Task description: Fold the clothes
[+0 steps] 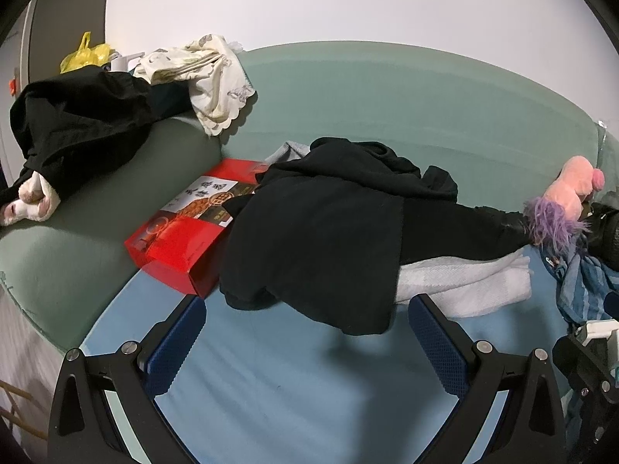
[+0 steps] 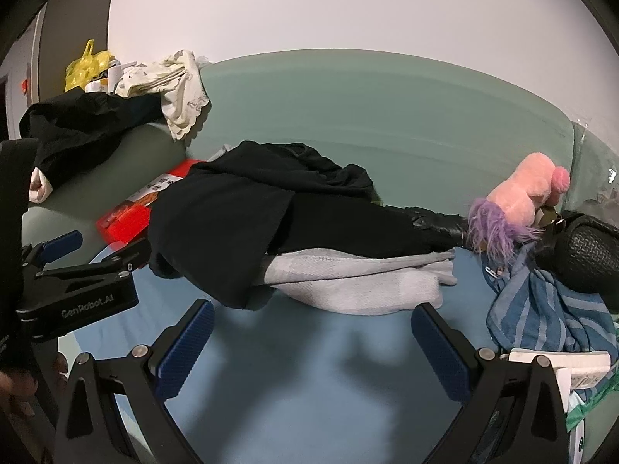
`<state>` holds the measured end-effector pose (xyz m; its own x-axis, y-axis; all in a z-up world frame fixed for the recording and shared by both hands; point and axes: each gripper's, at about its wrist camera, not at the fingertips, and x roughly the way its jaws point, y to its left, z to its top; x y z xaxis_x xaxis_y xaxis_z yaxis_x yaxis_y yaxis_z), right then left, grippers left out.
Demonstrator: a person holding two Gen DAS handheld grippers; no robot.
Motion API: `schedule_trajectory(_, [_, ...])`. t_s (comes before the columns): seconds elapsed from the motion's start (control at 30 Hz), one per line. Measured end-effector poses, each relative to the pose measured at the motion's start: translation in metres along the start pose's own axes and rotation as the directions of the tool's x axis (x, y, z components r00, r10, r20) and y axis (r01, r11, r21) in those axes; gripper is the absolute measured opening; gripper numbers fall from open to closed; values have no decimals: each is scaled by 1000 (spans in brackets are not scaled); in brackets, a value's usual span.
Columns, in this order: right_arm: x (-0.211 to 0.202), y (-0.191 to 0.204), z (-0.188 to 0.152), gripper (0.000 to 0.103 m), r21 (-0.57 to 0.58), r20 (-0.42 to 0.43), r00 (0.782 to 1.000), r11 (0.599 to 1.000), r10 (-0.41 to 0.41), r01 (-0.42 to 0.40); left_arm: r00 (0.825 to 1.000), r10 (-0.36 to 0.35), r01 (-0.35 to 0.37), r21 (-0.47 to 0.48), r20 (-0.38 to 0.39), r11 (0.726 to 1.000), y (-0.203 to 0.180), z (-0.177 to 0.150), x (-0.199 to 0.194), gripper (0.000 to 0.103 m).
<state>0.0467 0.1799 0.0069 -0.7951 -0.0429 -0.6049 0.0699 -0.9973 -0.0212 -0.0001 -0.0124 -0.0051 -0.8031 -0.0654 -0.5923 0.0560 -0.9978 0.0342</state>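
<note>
A heap of black clothes (image 1: 321,232) (image 2: 232,224) lies on the blue seat cover (image 1: 290,371) (image 2: 309,379) of a green sofa, over a light grey garment (image 1: 464,286) (image 2: 359,282). My left gripper (image 1: 305,328) hovers open just in front of the heap, nothing between its blue pads (image 1: 176,348). My right gripper (image 2: 313,336) is open too, empty, close to the grey garment. The left gripper (image 2: 62,247) also shows at the left of the right wrist view. A blue striped garment (image 2: 553,317) (image 1: 580,286) lies at the right.
A red box (image 1: 185,239) (image 2: 127,212) sits partly under the black heap. More black clothing (image 1: 81,127) and a cream garment (image 1: 209,77) drape the sofa arm. A pink and purple plush toy (image 2: 518,197), a black bag (image 2: 588,255), a yellow bag (image 1: 85,54).
</note>
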Motion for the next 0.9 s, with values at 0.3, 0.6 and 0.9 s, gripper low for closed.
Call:
schedule_trajectory(0.3, [-3, 1, -1, 103, 0, 22, 1000, 1000, -16, 16, 1000, 1, -2, -13, -15, 1000, 3, -5, 4, 103])
schedule_trajectory(0.6, [-2, 0, -2, 103, 14, 21, 1000, 1000, -23, 23, 1000, 10, -10, -6, -15, 1000, 0, -3, 4, 103])
schedule_trajectory(0.9, [5, -4, -1, 103, 46, -31, 998, 998, -46, 47, 1000, 13, -13, -26, -19, 1000, 3, -7, 4, 103])
